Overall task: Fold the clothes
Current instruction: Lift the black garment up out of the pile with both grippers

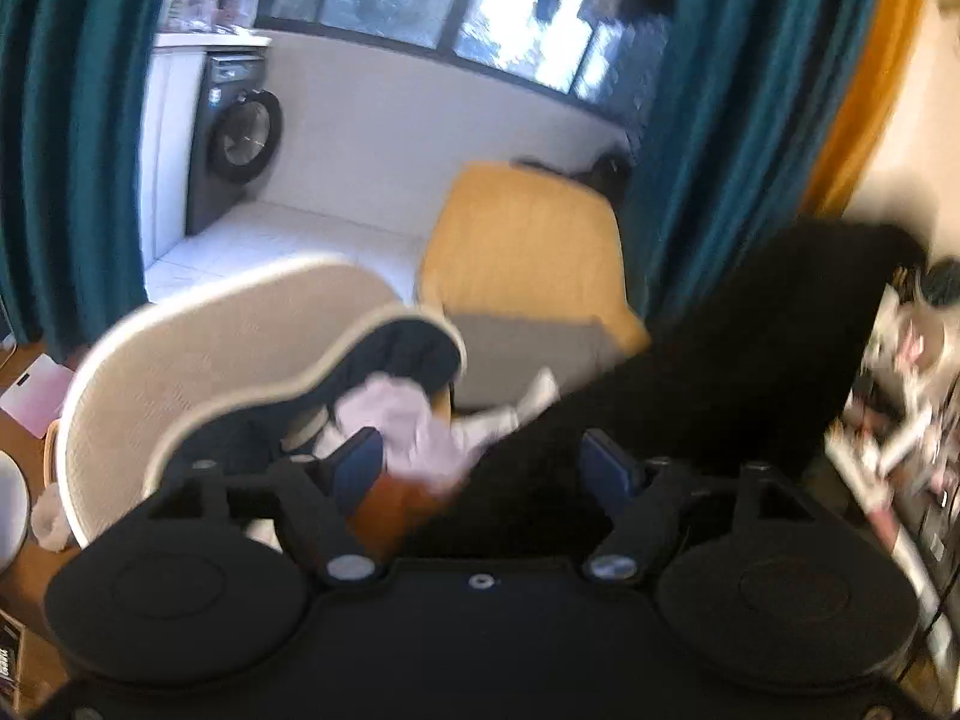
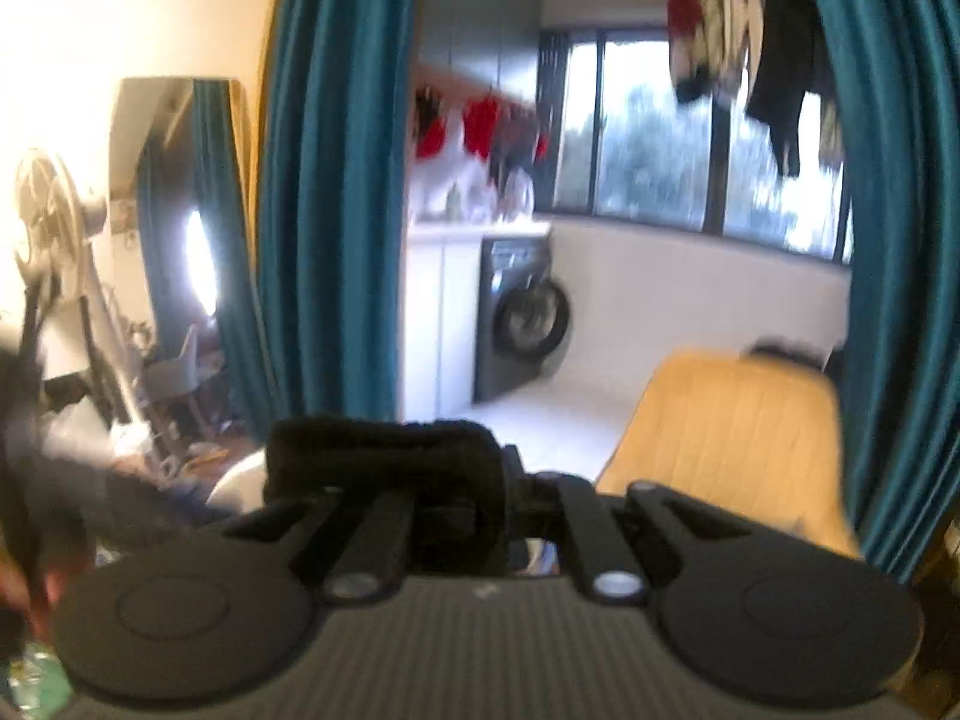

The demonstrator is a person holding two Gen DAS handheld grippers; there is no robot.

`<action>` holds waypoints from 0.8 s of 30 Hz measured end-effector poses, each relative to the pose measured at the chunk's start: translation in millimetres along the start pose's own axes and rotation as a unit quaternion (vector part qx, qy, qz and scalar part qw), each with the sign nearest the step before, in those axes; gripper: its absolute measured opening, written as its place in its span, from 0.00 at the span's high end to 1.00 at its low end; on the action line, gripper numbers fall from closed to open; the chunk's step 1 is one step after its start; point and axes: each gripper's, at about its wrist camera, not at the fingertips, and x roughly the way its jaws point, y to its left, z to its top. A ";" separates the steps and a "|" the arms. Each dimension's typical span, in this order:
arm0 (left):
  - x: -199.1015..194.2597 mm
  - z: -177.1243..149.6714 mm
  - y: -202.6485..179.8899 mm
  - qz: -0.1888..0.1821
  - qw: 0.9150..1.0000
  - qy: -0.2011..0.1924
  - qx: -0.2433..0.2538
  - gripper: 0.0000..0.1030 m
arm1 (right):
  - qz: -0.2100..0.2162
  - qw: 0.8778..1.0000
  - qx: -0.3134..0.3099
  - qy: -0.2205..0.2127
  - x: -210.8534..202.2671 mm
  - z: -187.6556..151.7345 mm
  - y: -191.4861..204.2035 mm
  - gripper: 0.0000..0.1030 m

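A: Black garment (image 1: 750, 360) first: where is it?

B: In the left wrist view it hangs as a dark sheet to the right of the left gripper (image 1: 483, 462) and drapes down between and below that gripper's jaws. The right gripper (image 2: 384, 468) has a bunched dark fold of it pinched, jaws pressed together on the cloth.

A: And the left jaws?

B: Spread wide. Cloth lies between them but neither pad presses on it.

A: What else is about?

B: A white laundry basket (image 1: 198, 348) with pale clothes (image 1: 408, 420) spilling over its rim, and a tan chair (image 1: 528, 246) behind it. The pictures are blurred.

A: Which step, then?

B: I'd judge the garment is being lifted clear and shaken out; no folding yet.

A: Next move?

B: Probably the left jaws need to find an edge or corner and close on it, so the cloth can be stretched flat between both.
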 end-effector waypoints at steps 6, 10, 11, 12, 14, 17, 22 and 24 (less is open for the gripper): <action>18.0 -46.7 -36.4 -0.039 0.995 0.043 0.075 0.24 | -0.040 0.997 -0.007 -0.066 -49.9 51.6 -16.0 0.93; 30.6 -68.4 -67.0 -0.078 0.989 0.054 0.117 0.22 | -0.069 0.993 0.001 -0.092 -90.9 74.3 -25.2 0.93; 35.3 -72.2 -76.1 -0.085 0.987 0.056 0.123 0.22 | -0.077 0.992 0.003 -0.098 -101.4 78.0 -26.7 0.93; 39.0 -75.5 -85.3 -0.092 0.986 0.057 0.128 0.22 | -0.083 0.991 0.004 -0.107 -114.3 81.6 -26.5 0.93; 44.4 -80.2 -106.3 -0.102 0.983 0.058 0.139 0.22 | -0.098 0.987 0.002 -0.124 -141.0 87.6 -24.0 0.93; 47.8 -79.7 -137.4 -0.116 0.980 0.049 0.153 0.22 | -0.120 0.982 0.000 -0.149 -182.0 96.5 -20.5 0.93; 35.9 -88.6 -199.6 -0.177 0.964 0.032 0.194 0.21 | -0.163 0.966 -0.007 -0.201 -264.7 112.6 -7.5 0.93; 27.1 -95.5 -226.0 -0.205 0.956 0.027 0.208 0.21 | -0.180 0.958 -0.013 -0.222 -300.6 118.7 0.8 0.93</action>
